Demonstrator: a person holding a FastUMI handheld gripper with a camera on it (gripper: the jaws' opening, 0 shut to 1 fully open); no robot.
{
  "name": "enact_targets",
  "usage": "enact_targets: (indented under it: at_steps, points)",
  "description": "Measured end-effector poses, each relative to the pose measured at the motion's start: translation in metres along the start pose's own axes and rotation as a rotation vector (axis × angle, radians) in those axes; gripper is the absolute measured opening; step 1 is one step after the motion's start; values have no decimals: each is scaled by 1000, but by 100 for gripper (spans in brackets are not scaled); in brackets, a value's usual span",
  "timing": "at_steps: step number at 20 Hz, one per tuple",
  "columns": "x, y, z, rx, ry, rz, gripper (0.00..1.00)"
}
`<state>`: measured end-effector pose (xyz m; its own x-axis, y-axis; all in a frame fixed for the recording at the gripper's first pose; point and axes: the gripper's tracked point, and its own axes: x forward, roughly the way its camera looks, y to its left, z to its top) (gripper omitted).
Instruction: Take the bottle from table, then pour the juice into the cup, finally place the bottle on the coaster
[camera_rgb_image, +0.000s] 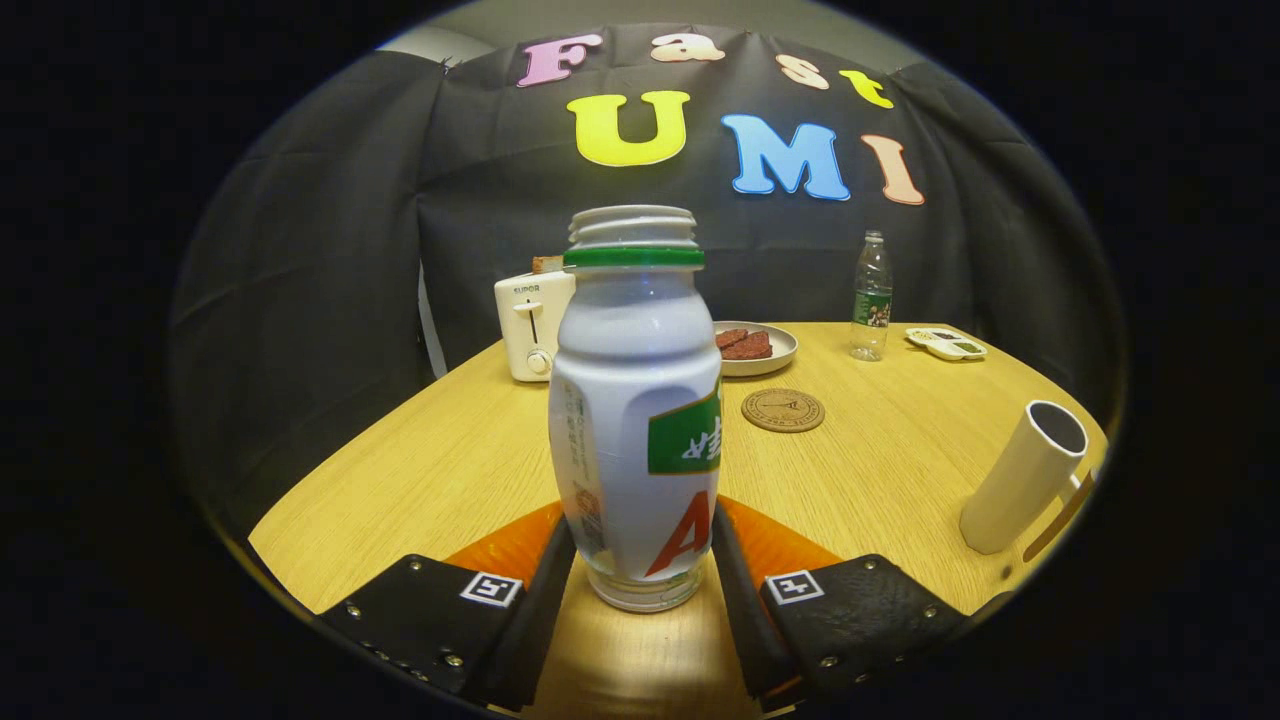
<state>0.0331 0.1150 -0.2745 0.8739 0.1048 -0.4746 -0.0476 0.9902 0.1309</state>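
Claw (640, 560) clamped around upright bottle (634, 420)

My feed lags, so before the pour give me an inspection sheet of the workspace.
Surface: wooden table, dry.
Job's things: uncapped bottle upright between the fingers; cup to its right; coaster beyond the bottle.
Clutter: toaster, plate of food, water bottle, small tray at the far edge.
Grippers: hand-held gripper fingers press both bottle sides.
Cables: nothing seen.
Surroundings: black cloth wall.
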Motion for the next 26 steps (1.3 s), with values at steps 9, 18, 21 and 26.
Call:
enact_targets:
  at_steps: [9,18,21,26]
  points:
    - [-10,-9,34,134,-53,16,70]
    - [-18,-42,59,326,-96,-4,69]
    - [-19,-48,63,382,-106,-5,69]
    - [-25,-62,72,508,-145,-23,69]
